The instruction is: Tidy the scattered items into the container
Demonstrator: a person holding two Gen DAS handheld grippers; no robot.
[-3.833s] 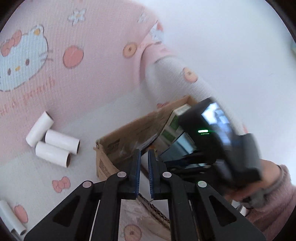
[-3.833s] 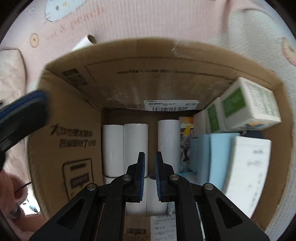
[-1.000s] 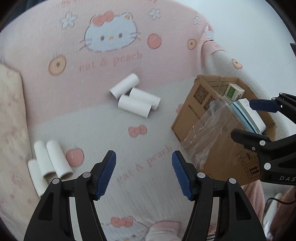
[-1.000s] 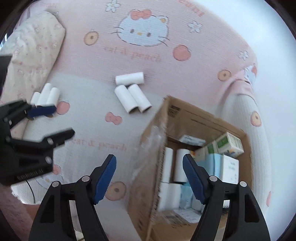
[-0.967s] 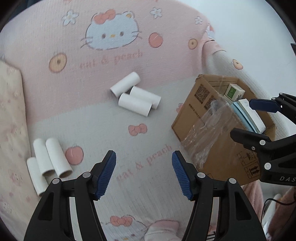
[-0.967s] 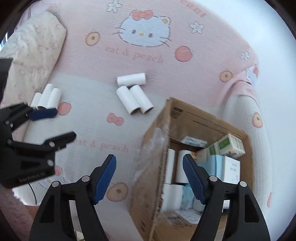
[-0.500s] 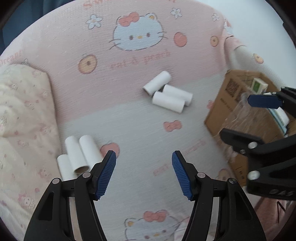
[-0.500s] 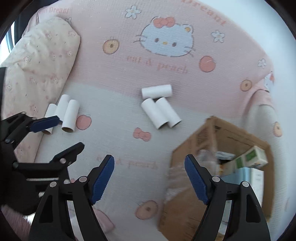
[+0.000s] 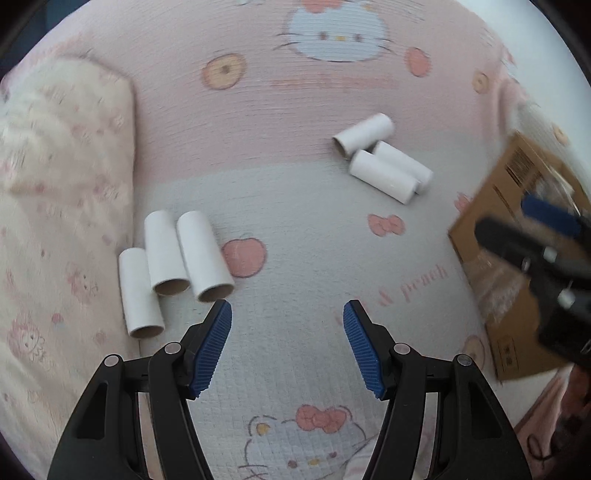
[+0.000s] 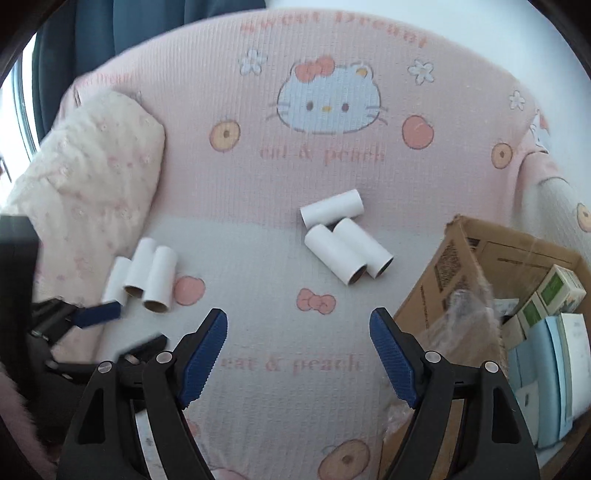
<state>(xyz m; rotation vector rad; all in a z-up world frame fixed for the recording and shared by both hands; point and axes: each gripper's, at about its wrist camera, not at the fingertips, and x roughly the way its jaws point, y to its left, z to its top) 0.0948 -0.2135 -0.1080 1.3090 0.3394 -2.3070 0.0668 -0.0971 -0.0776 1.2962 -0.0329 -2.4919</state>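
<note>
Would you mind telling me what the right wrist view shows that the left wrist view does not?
Only the right wrist view shows the dark curtain and the packed boxes inside the cardboard box. Only the left wrist view shows the cat print near the blanket's front edge. Both show the two clusters of three paper tubes, the pillow, and both hand-held grippers open.

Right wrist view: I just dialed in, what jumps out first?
Two clusters of white paper rolls lie on the pink cartoon-cat blanket: three by the pillow and three near the middle. An open cardboard box, partly filled, stands at right. Both the left gripper and right gripper hover open and empty above the blanket.
</note>
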